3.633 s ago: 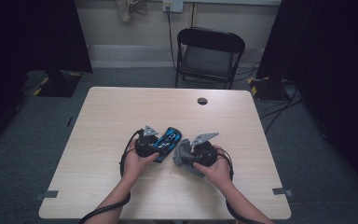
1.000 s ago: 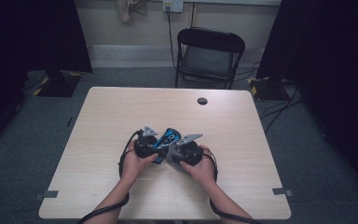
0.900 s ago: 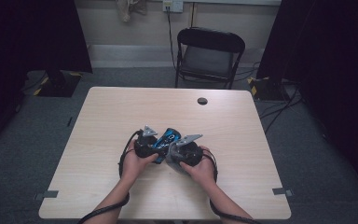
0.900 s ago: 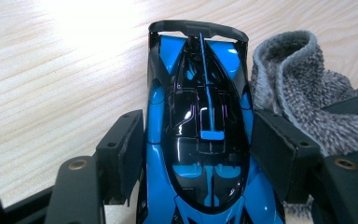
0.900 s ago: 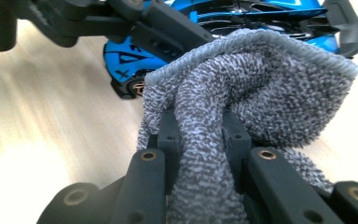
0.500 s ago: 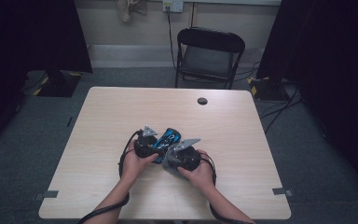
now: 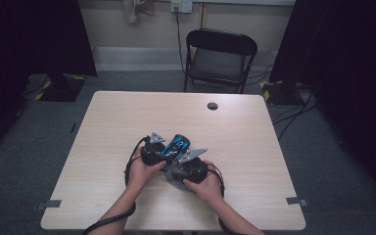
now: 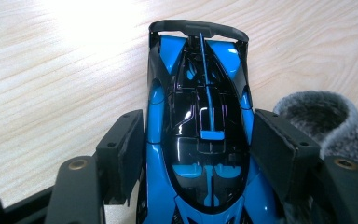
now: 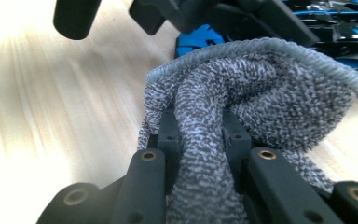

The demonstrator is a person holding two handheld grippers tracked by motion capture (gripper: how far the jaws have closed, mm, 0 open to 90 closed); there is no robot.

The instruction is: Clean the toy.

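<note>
Item: glossy blue-and-black toy racing car (image 8: 200,140), your left fingers (image 8: 121,154) pinching it. Your right fingers (image 9: 168,135), pinching grey knitted cloth (image 9: 261,98), are closing in from four o'clock; wiping is starting.

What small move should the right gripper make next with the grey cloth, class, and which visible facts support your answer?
Probably ease the right gripper forward so the grey cloth wipes along the side of the blue toy car. The cloth is pinched in its jaws and bunched right beside the car, which the left gripper clamps steady on the table.
</note>
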